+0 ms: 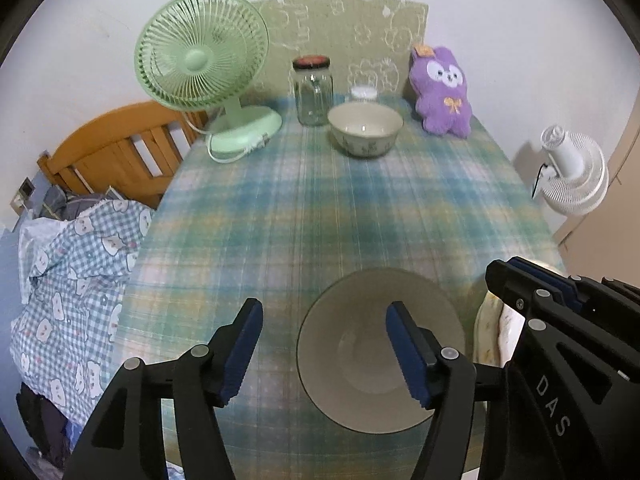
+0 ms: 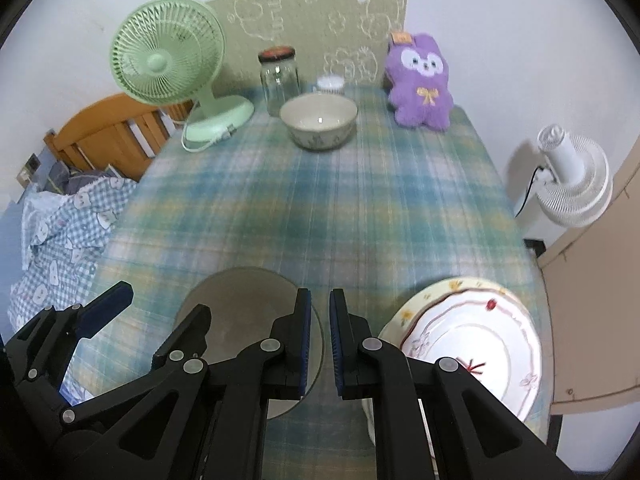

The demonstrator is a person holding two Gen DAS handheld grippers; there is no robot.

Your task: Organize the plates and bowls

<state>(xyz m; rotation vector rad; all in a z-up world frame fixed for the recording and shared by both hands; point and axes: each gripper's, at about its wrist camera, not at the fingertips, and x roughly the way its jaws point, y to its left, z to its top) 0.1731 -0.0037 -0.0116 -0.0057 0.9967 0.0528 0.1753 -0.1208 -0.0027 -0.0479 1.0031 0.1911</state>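
Left claw [image 1: 324,354] wide, its right finger over the near bowl [image 1: 380,350] – right claw [image 2: 320,344] narrow, empty – plates [image 2: 472,344] to its right.

Home bedroom: wooden bed headboard [image 1: 120,148], patterned bedding [image 1: 76,280], plaid-clothed table [image 1: 320,216], plush toy [image 1: 442,90].

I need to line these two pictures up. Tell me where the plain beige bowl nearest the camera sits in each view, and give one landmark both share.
Left wrist view: the plain beige bowl sits bottom centre, with the right finger of the left tongs above its inside.
Right wrist view: lower left of centre, partly behind the right tongs.
Shared landmark: the purple plush toy at the table's far right.
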